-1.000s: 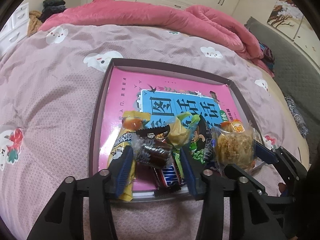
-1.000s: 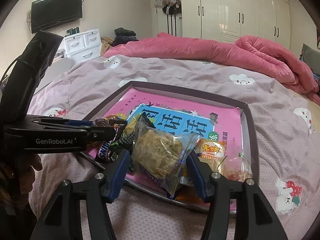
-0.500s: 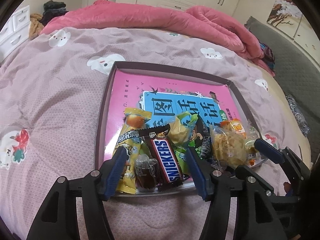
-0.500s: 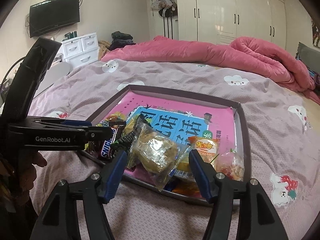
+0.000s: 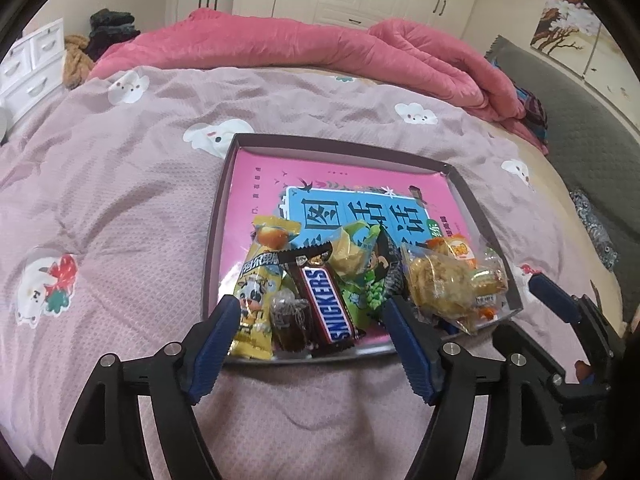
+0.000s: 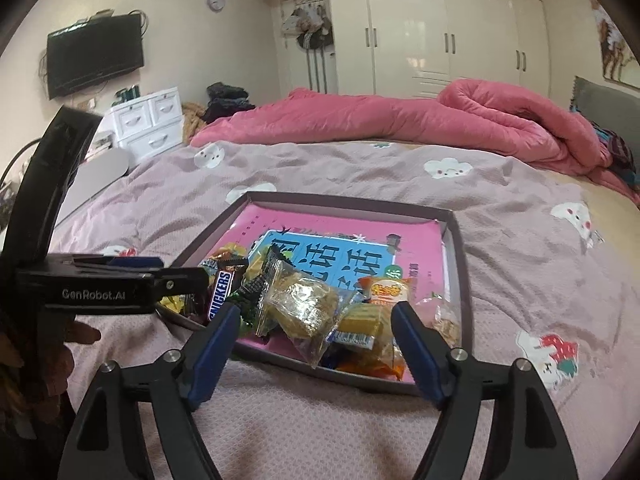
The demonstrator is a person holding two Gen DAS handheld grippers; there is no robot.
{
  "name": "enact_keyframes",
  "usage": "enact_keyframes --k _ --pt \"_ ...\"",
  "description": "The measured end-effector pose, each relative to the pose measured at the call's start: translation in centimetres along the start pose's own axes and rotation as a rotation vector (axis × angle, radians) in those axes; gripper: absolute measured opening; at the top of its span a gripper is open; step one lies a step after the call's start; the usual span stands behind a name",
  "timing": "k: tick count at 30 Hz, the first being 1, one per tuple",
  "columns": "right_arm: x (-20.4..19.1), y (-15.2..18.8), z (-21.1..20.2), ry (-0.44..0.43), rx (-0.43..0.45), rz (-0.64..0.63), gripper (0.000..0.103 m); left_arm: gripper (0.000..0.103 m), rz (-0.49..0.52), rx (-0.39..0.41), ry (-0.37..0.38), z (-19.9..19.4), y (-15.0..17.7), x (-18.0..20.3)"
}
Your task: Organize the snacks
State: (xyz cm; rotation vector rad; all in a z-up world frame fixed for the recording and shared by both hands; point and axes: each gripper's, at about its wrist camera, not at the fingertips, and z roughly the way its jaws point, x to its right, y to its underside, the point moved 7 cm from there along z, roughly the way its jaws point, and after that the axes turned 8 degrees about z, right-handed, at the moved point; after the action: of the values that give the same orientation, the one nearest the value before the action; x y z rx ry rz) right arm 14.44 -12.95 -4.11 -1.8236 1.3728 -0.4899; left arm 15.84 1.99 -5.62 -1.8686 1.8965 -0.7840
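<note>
A shallow dark-rimmed tray [image 5: 340, 146] with a pink and blue book cover inside lies on the bed. Its near end holds a pile of snacks: a Snickers bar [image 5: 326, 308], a yellow cow-print packet [image 5: 258, 300], a dark wrapped sweet [image 5: 290, 320], green packets [image 5: 360, 264] and a clear-wrapped pastry [image 5: 438, 286]. My left gripper [image 5: 312, 334] is open and empty at the tray's near edge. My right gripper [image 6: 316, 338] is open and empty just before the pastry [image 6: 306, 300], which lies in the tray [image 6: 456, 248].
The tray sits on a mauve bedspread [image 5: 120, 200] with cartoon prints. A pink quilt [image 5: 300, 48] is heaped at the back. White drawers [image 6: 150, 124] and a wall TV [image 6: 94, 54] are at the left, wardrobes [image 6: 436, 28] behind.
Both grippers have pulled back from the tray. The left let go of the dark wrapped sweet and the right let go of the pastry; both now lie in the tray.
</note>
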Motion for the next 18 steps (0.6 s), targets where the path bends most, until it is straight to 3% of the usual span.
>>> enact_keyframes --k 7,9,18 --pt "0.9 -0.1 -1.3 0.057 0.030 0.026 0.087 0.079 -0.003 0.014 -0.006 -1.3 0.7 -0.2" --pt "1.0 0.0 -1.8 0.063 0.033 0.045 0.093 0.079 -0.001 0.016 -0.010 -1.6 1.0 -0.1" --pt "1.8 2.7 -3.2 0.139 -0.045 0.125 0.097 0.081 -0.036 -0.004 -0.051 -3.1 3.6 -0.1"
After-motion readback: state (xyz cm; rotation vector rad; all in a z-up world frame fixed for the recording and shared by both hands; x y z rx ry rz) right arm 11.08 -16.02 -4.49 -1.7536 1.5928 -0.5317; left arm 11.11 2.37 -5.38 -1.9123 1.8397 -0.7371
